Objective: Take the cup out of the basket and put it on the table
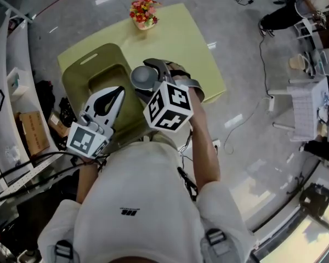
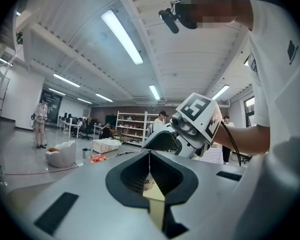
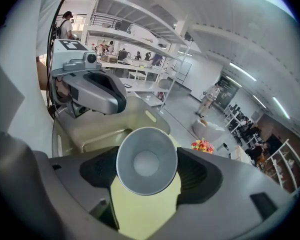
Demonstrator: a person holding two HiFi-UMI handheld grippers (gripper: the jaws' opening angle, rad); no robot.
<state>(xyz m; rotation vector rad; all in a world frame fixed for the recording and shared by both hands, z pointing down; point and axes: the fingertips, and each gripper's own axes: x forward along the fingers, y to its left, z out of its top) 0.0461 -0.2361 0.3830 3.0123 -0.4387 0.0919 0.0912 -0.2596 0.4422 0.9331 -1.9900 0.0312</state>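
Note:
A grey cup (image 1: 140,80) is clamped between the jaws of my right gripper (image 1: 149,74). It hangs in the air over the right rim of the olive basket (image 1: 93,64), next to the yellow-green table top (image 1: 181,43). In the right gripper view the cup (image 3: 146,160) faces the camera with its mouth, and the basket (image 3: 90,129) lies behind it. My left gripper (image 1: 119,91) hovers over the basket's near side, jaws shut and empty. Its closed tips (image 2: 150,156) point level, past the right gripper (image 2: 162,139).
A small pot of flowers (image 1: 143,10) stands at the table's far edge. Grey floor surrounds the table. Boxes and cables (image 1: 35,133) lie at the left; white stands and chairs (image 1: 304,100) are at the right. People stand far off across the room.

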